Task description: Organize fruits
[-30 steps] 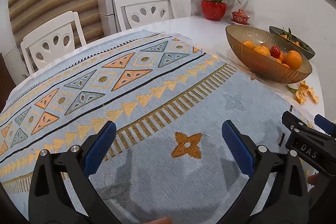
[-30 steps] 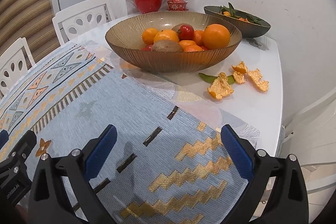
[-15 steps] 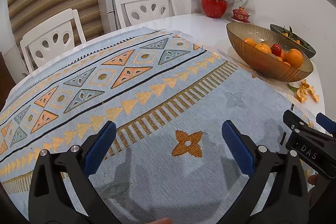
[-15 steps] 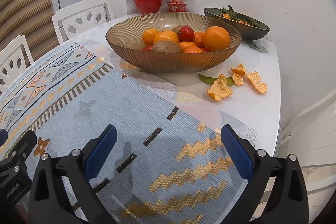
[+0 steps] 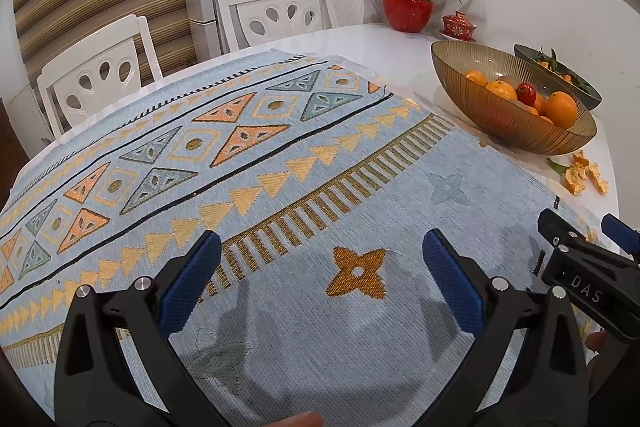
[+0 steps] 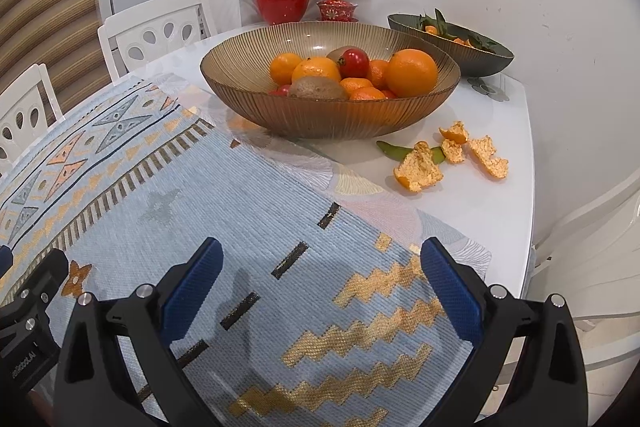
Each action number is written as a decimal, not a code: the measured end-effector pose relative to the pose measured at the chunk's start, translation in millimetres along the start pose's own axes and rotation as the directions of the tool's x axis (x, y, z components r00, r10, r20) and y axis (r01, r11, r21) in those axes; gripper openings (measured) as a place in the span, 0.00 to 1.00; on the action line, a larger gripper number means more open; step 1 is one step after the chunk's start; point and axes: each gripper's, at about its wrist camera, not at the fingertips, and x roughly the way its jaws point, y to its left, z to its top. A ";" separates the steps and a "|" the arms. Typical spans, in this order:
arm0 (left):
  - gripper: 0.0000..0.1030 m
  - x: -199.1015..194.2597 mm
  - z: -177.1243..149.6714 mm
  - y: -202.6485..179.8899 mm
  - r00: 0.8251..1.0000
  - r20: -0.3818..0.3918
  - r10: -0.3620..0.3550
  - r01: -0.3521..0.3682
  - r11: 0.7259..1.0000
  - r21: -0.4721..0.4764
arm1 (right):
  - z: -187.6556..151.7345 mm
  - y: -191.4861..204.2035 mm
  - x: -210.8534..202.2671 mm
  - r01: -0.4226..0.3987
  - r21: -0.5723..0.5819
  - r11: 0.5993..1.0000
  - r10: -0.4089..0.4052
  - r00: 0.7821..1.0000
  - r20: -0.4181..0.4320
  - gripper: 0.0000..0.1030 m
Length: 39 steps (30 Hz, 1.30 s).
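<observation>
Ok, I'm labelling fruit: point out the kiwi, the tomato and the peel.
kiwi [image 6: 318, 87], right wrist view, on its fuzzy side.
tomato [image 6: 354, 63], right wrist view, on its red skin.
peel [image 6: 418, 173], right wrist view, on the biggest piece.

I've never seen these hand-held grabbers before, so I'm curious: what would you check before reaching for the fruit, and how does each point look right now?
1. Right gripper open, nothing between its fingers: ok.
2. Left gripper open, holding nothing: ok.
3. Path from the right gripper to the amber bowl unobstructed, only the woven cloth below: ok.
4. Fruit on top reachable, such as the large orange: ok.
5. Orange peels cleared from the table: not ok.
6. Where the fruit should go: cannot tell.
</observation>
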 end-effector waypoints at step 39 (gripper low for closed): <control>0.97 1.4 -1.7 -2.2 1.000 -0.007 0.004 -0.004 1.000 0.017 | -0.8 6.1 -3.5 0.034 -0.028 0.999 -0.033 0.999 0.024 0.95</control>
